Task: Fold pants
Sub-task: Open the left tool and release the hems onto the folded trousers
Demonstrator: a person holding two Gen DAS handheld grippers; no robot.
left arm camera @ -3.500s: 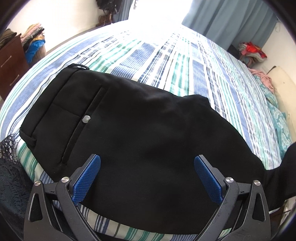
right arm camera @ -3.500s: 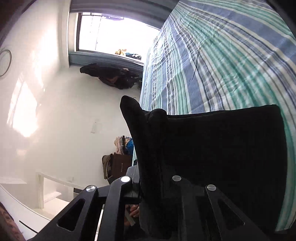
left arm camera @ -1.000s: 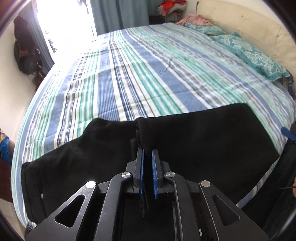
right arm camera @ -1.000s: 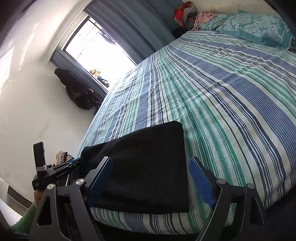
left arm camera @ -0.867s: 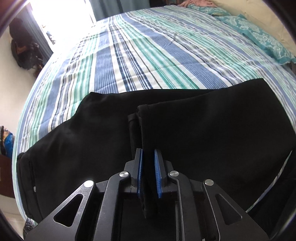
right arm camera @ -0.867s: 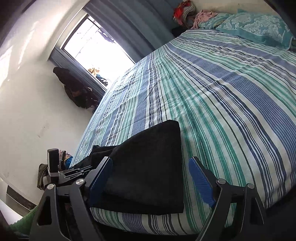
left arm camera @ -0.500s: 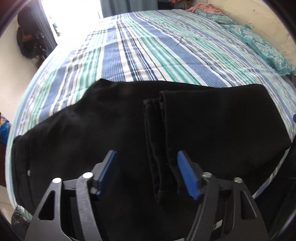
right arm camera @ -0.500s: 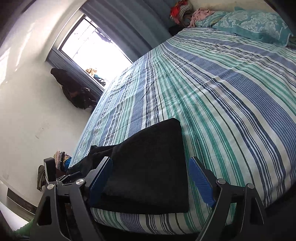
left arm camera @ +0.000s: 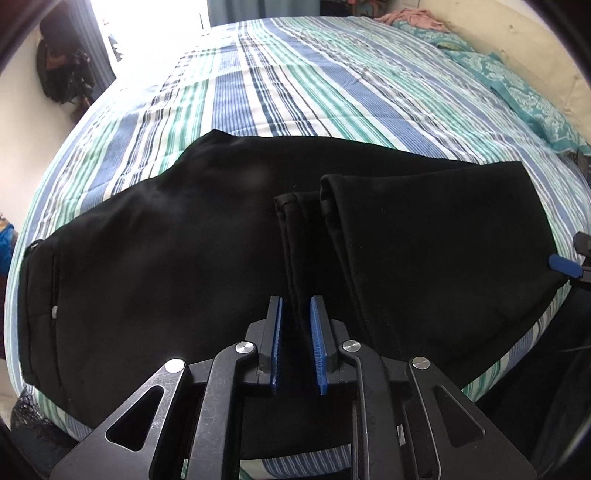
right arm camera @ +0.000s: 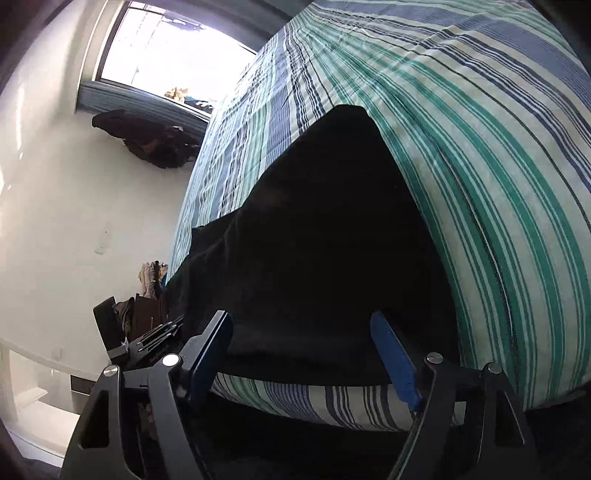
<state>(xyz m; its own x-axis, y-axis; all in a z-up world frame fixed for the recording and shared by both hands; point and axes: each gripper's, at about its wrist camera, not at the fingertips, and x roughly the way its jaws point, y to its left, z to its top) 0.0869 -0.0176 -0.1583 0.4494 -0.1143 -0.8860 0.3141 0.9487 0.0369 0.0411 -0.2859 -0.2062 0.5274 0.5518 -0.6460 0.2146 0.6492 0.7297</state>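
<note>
Black pants (left arm camera: pixel 184 258) lie across the near edge of the striped bed (left arm camera: pixel 295 92). Their leg ends (left arm camera: pixel 424 229) are folded back over the middle, and the waistband is at the left. My left gripper (left arm camera: pixel 296 332) hangs low over the stacked hems (left arm camera: pixel 291 236). Its jaws are closing to a narrow gap with the hem edge running between the blue pads, and I see no pressing. My right gripper (right arm camera: pixel 303 354) is wide open at the bed's edge. Its jaws are closing slightly around the pants' folded end (right arm camera: pixel 314 240). Its blue tip shows in the left wrist view (left arm camera: pixel 561 264).
Teal pillows (left arm camera: pixel 535 99) and a cream headboard (left arm camera: pixel 517 33) lie at the far right. Pink clothes (left arm camera: pixel 413 16) sit at the bed's far corner. Dark clothes (right arm camera: pixel 147 140) hang under the bright window (right arm camera: pixel 166 48). A dresser with piled clothes (right arm camera: pixel 147 288) stands by the wall.
The left gripper let go of the leg hems, opened wide, then narrowed again, and the hems now lie flat on the pants. The right gripper sank and rolled toward the bed's edge.
</note>
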